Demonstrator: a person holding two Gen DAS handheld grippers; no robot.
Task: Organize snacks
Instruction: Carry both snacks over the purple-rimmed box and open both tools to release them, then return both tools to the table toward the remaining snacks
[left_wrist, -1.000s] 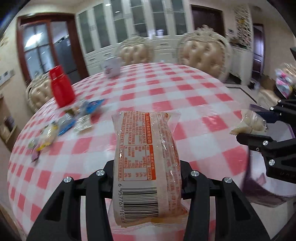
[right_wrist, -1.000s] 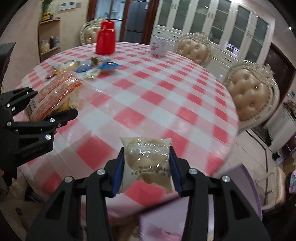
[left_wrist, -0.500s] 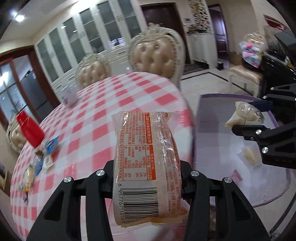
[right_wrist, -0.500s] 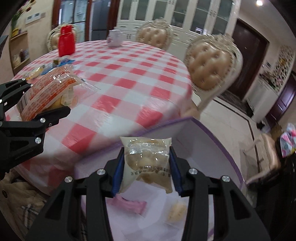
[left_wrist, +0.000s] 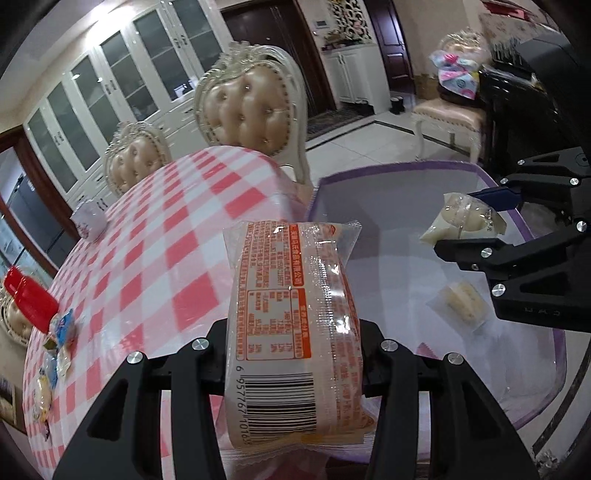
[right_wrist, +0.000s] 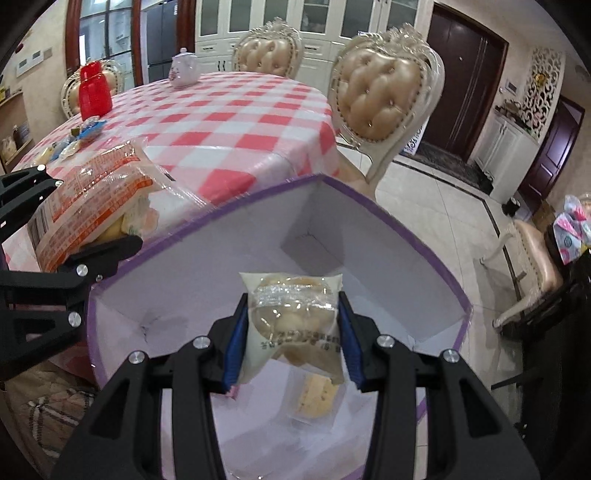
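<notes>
My left gripper (left_wrist: 295, 332) has its jaws pinching a long orange-printed snack pack (left_wrist: 291, 325), barcode end towards me, held above the near edge of the purple-rimmed box (right_wrist: 436, 258) beside the checked worktop (right_wrist: 236, 122). My right gripper (right_wrist: 291, 343) has its blue-lined jaws clamped on a small clear bag of pale buns (right_wrist: 295, 325), hanging over the box's white inside. One wrapped pale cake (right_wrist: 314, 398) lies on the box floor below it. More loose snacks (right_wrist: 74, 140) sit far across the worktop near a red jug (right_wrist: 94, 92) and a white teapot (right_wrist: 184, 70)
</notes>
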